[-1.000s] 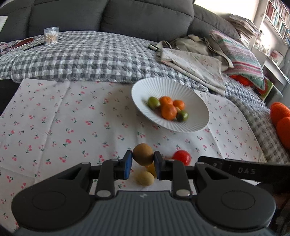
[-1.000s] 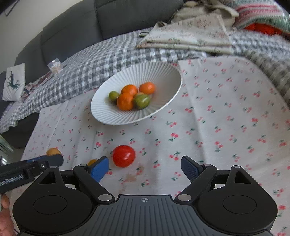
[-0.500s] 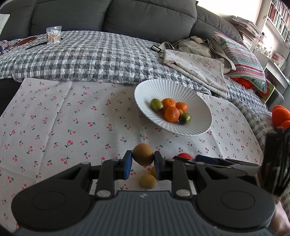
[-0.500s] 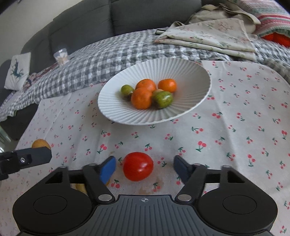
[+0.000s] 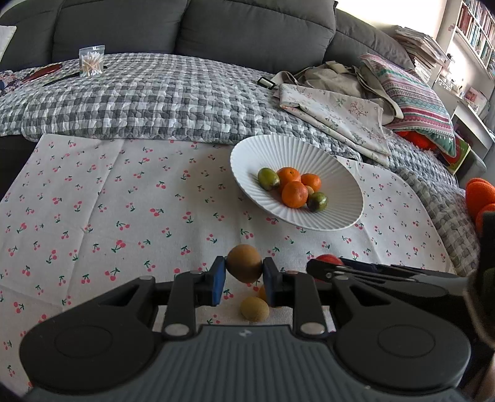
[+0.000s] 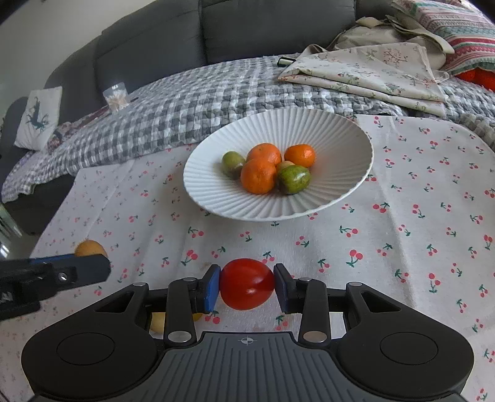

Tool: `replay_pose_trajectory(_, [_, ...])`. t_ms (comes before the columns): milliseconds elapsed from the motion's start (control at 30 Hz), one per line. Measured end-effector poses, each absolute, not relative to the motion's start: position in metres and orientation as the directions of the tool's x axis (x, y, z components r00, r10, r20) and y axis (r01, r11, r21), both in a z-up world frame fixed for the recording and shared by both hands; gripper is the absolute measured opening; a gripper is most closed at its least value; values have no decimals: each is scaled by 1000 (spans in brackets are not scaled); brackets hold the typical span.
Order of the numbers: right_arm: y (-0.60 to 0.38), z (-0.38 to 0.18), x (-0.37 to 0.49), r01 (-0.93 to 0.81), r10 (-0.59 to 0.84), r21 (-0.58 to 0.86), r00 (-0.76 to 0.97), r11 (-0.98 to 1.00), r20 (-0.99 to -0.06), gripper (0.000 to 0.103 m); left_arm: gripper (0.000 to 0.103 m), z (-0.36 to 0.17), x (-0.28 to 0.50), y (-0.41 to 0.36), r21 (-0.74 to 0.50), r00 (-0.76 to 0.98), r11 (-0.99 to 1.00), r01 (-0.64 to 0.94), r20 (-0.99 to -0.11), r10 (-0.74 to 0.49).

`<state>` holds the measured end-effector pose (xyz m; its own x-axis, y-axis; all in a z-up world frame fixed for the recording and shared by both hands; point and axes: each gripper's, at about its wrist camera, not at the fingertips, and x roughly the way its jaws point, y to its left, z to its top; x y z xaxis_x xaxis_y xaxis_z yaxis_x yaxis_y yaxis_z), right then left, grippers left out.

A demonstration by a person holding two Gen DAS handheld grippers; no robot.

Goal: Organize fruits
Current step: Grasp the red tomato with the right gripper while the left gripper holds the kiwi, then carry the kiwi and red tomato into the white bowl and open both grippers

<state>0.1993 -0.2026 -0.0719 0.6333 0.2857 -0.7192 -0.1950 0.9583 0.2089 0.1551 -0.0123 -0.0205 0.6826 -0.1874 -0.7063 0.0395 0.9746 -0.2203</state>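
My left gripper (image 5: 243, 275) is shut on a brown kiwi (image 5: 244, 263) and holds it just above the cherry-print cloth (image 5: 123, 201). That same kiwi (image 6: 89, 248) also shows at the left of the right wrist view. Below it on the cloth lie a yellowish kiwi (image 5: 254, 308) and a small orange fruit (image 5: 263, 292). My right gripper (image 6: 246, 286) has its jaws closing on a red tomato (image 6: 246, 284), both pads against its sides. Beyond stands a white ribbed bowl (image 6: 278, 123) holding three mandarins (image 6: 258, 175) and green fruits (image 6: 294, 178).
Behind the cloth, a grey checked quilt (image 5: 154, 99) covers a dark sofa (image 5: 216, 27). Folded floral fabric (image 5: 334, 114) and a striped cushion (image 5: 414, 102) lie at the back right, a clear box of cotton swabs (image 5: 91, 61) at the back left. Orange objects (image 5: 479, 194) sit at the right edge.
My right gripper has moved forward until the tomato sits between its jaws, and the jaws have narrowed from wide apart onto it. The left gripper has kept still with the kiwi.
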Motion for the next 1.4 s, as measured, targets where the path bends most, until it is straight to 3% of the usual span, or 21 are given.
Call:
replay_pose_trajectory(867, [-238, -25, 180, -152, 307, 283, 686, 947, -660, 35, 24, -12, 177, -21, -175, 726, 982, 76, -665, -175])
replay_pose_trajectory(1400, [-269, -23, 220, -88, 249, 274, 733, 958, -634, 36, 24, -31, 228, -67, -75, 752, 961, 267, -608, -256])
